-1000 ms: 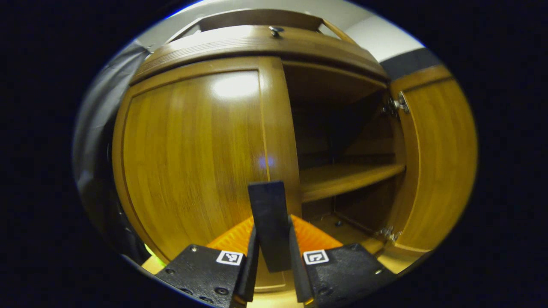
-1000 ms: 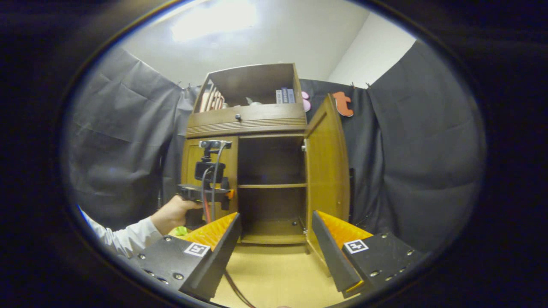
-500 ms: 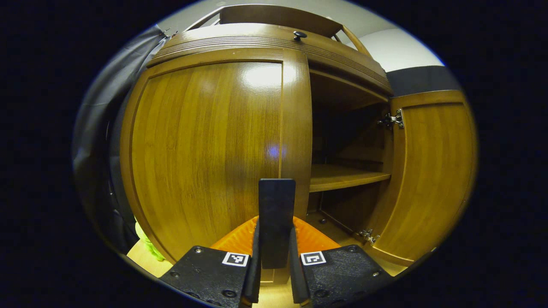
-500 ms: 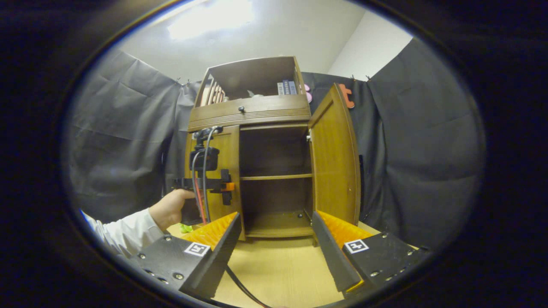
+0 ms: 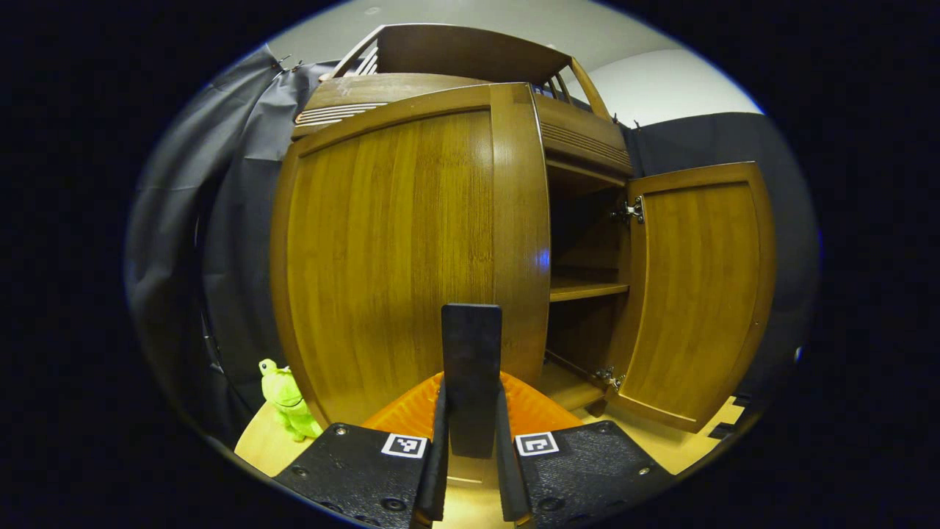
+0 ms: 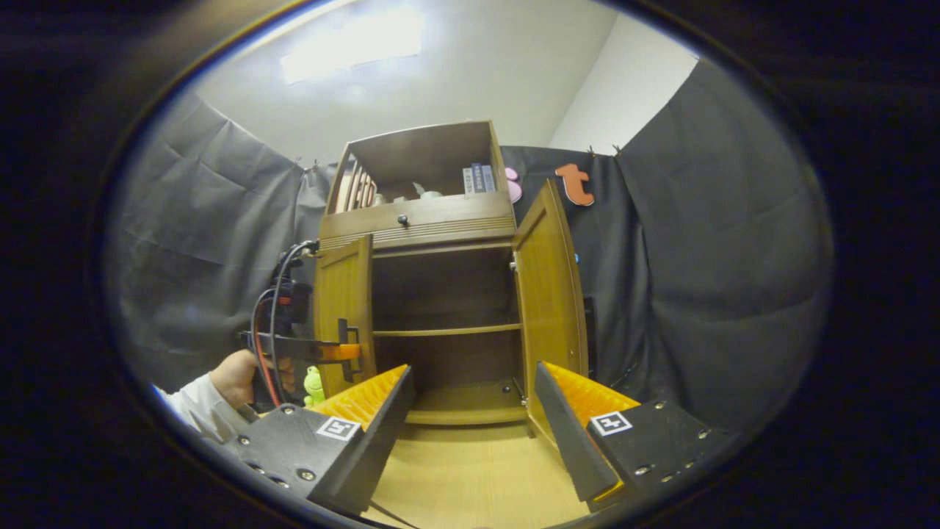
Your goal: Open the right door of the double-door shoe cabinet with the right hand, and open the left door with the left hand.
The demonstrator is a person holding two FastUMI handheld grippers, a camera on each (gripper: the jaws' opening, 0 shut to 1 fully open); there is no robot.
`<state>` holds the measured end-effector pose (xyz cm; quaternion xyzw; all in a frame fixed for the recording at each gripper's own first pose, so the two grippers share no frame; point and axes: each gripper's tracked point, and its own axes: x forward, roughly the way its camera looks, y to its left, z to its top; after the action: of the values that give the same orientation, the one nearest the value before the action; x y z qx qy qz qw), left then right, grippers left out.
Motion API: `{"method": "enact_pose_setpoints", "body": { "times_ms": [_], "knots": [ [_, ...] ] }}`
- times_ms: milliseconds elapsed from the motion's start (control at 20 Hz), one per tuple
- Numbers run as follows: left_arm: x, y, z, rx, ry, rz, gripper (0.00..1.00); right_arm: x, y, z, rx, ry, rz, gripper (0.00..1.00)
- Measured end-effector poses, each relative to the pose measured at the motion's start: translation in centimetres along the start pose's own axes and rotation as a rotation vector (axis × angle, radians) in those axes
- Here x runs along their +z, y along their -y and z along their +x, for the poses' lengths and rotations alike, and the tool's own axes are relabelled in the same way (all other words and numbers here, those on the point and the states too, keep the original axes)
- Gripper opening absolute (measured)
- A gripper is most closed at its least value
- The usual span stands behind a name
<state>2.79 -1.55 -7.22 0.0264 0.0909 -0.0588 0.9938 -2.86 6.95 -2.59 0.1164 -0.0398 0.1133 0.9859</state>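
Observation:
The wooden shoe cabinet (image 6: 433,220) stands ahead with both doors swung out. My left gripper (image 5: 471,386) is shut on the flat dark handle (image 5: 471,342) at the free edge of the left door (image 5: 396,250). In the right gripper view that left gripper (image 6: 345,351), held by a hand (image 6: 236,371), clamps the handle on the partly open left door (image 6: 344,308). The right door (image 6: 547,294) stands wide open, its inner face and hinges showing as the right door (image 5: 698,294) in the left gripper view. My right gripper (image 6: 474,411) hangs open in front of the cabinet, touching nothing.
A green frog toy (image 5: 283,397) sits on the floor left of the cabinet. Inside is one bare shelf (image 6: 448,332). A drawer knob (image 6: 402,219) and books (image 6: 477,178) are higher up. The pale wood floor (image 6: 470,477) spreads before the cabinet, with dark cloth walls around.
The left door has swung outward from shut to partly open with my left gripper on its handle. The right gripper stays open and has drifted slightly.

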Motion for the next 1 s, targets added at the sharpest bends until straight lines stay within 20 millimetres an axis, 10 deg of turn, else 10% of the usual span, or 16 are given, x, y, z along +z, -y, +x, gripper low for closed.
{"method": "enact_pose_setpoints", "body": {
  "times_ms": [1000],
  "knots": [
    [-0.3,-8.1,-10.6,0.117,-0.006,0.023,0.24,-1.1,-0.7,0.4,0.017,-0.054,-0.020,0.98]
  ]
}}
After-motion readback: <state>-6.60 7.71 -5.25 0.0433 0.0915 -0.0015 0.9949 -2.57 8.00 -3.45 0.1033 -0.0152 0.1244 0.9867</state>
